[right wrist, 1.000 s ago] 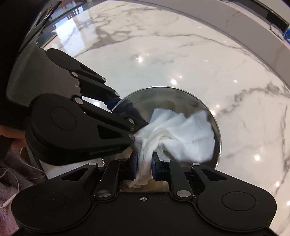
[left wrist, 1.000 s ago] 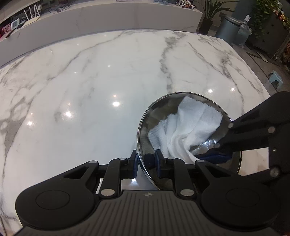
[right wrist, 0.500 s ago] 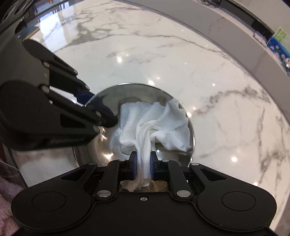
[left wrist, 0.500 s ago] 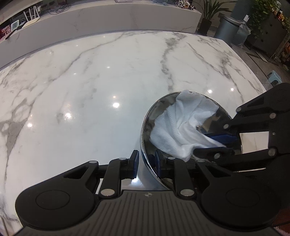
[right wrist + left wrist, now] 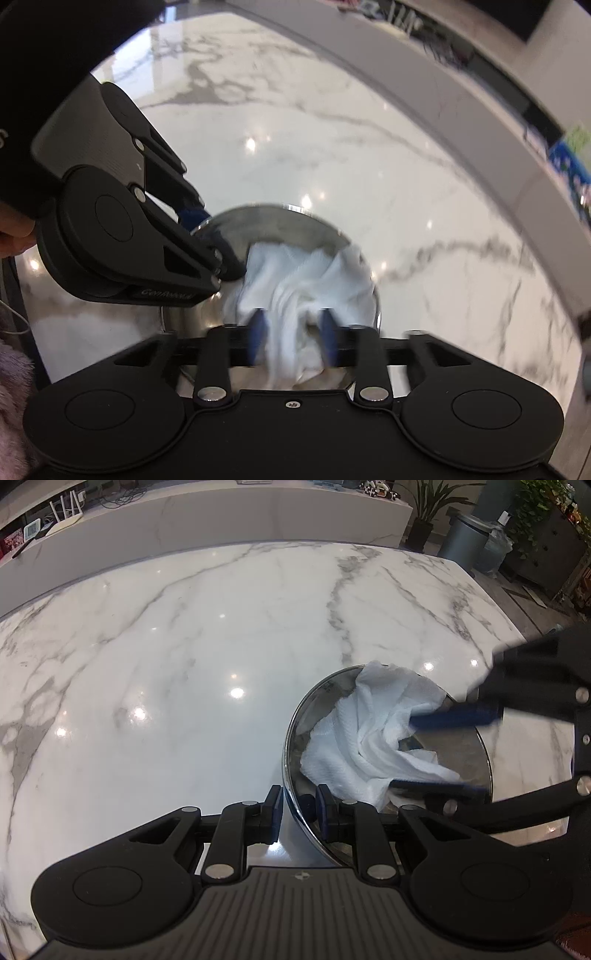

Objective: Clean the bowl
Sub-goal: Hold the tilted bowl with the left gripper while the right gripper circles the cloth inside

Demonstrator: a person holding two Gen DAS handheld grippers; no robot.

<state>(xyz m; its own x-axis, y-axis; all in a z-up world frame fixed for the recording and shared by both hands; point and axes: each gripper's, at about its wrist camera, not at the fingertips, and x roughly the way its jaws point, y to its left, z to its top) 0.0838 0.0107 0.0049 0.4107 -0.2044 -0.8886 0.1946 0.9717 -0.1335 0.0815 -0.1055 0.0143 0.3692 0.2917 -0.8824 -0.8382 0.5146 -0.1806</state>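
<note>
A shiny steel bowl [image 5: 291, 738] stands on the white marble counter [image 5: 184, 664], tilted a little. My left gripper [image 5: 299, 806] is shut on its near rim, one pad inside and one outside. A crumpled white cloth [image 5: 373, 731] lies inside the bowl and drapes over its far rim. In the right wrist view, my right gripper [image 5: 291, 332] reaches into the bowl [image 5: 266, 212]. Its jaws are opening, the blue pads [image 5: 256, 332] stand apart, and the bunched cloth [image 5: 306, 273] hangs loose between them. The left gripper [image 5: 208, 230] grips the rim at the left.
A raised marble ledge [image 5: 221, 513] runs along the counter's far side. A grey bin [image 5: 461, 539] and potted plants [image 5: 428, 506] stand beyond the right corner. A hand [image 5: 14, 236] and purple fluffy fabric [image 5: 14, 373] show at the left edge.
The right gripper's jaws, pinched on the cloth before, have spread apart. It has rolled and shifted the cloth round inside the bowl. The left gripper still holds the rim.
</note>
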